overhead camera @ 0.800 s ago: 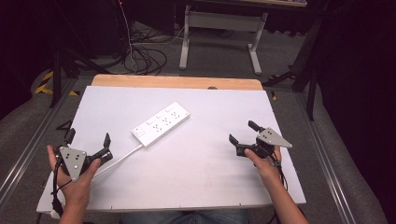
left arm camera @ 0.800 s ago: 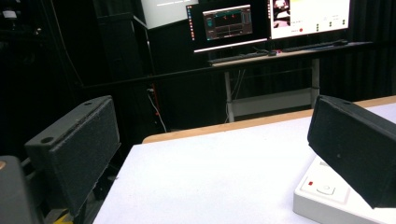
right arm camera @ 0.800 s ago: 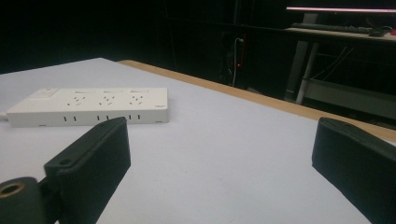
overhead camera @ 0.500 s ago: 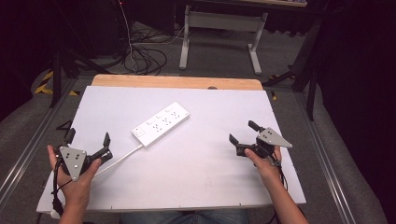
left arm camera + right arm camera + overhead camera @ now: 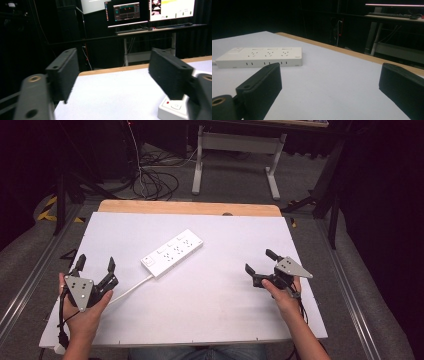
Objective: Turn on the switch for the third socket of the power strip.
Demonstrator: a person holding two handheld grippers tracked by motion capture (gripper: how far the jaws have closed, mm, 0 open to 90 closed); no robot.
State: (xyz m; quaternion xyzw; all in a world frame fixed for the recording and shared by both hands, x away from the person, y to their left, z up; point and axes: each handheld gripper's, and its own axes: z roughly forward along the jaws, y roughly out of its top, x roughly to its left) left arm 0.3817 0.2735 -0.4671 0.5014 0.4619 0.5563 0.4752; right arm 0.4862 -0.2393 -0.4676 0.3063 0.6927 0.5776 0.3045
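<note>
almost nothing has moved since the earlier frames: both hands hold about where they were, and the left gripper (image 5: 95, 270) has crept only slightly along the near left edge of the desk (image 5: 225, 295). its jaws are spread wide with nothing between them. the right gripper (image 5: 260, 262), near the right edge, also has its jaws spread and empty.

the white power strip (image 5: 172, 253) lies flat on the desk between the two, toward the far middle, its long axis running on a diagonal from near-left to far-right. its switch end and white cord (image 5: 127, 291) point at the left gripper, which looks the nearer of the two; in the left gripper view that end sits just past the right-hand jaw. from the right gripper the strip lies ahead and off to the left, side-on, well apart.
</note>
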